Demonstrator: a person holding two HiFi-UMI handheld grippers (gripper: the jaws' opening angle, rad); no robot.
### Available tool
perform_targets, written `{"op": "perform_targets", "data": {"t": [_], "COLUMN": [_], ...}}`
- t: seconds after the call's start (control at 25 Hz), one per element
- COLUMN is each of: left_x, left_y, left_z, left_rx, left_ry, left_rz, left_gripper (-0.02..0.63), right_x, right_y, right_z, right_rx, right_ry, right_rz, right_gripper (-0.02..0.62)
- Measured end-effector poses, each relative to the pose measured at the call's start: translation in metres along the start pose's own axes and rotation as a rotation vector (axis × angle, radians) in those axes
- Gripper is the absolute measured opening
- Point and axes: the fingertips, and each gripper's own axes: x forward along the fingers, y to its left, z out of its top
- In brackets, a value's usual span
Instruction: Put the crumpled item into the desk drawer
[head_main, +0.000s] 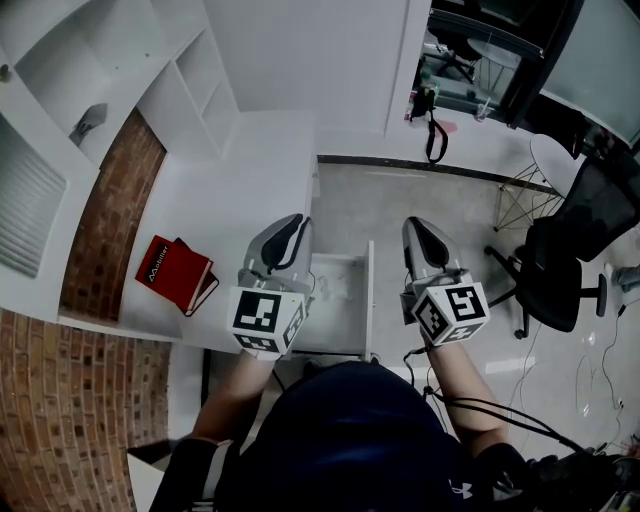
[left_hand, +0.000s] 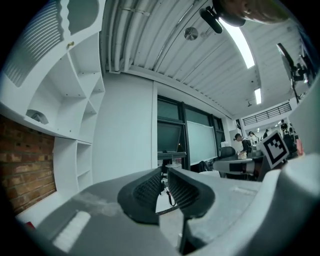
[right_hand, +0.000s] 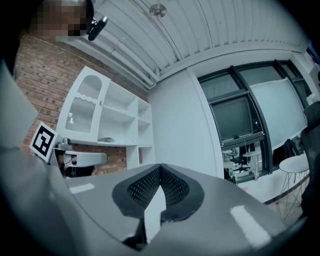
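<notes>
- Left gripper at 9 o'clock of the open drawer, jaws a sliver apart, nothing between.
- Right gripper at 3 o'clock of it, jaws pressed together, empty — probably held aside to leave the drawer mouth free.
- Crumpled item not made out in any view — possibly already inside.
- Red book on the table, off toward 9 o'clock.

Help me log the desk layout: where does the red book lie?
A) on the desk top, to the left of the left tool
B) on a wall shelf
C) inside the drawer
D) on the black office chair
A: the head view shows the red book lying flat on the white desk, left of the left tool and near the brick wall.
</notes>
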Motion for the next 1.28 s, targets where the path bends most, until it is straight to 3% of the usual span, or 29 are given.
{"op": "perform_targets", "data": {"t": [1.28], "left_x": [0.011], "left_y": [0.014], "left_z": [-0.021], "left_rx": [-0.031], "left_ry": [0.051], "left_rz": [0.002], "left_gripper": [0.044], "right_x": [0.017], "right_y": [0.007], "right_z": [-0.018], "right_rx": [-0.007], "right_ry": [0.036], "right_rz": [0.040], "right_gripper": [0.002]}}
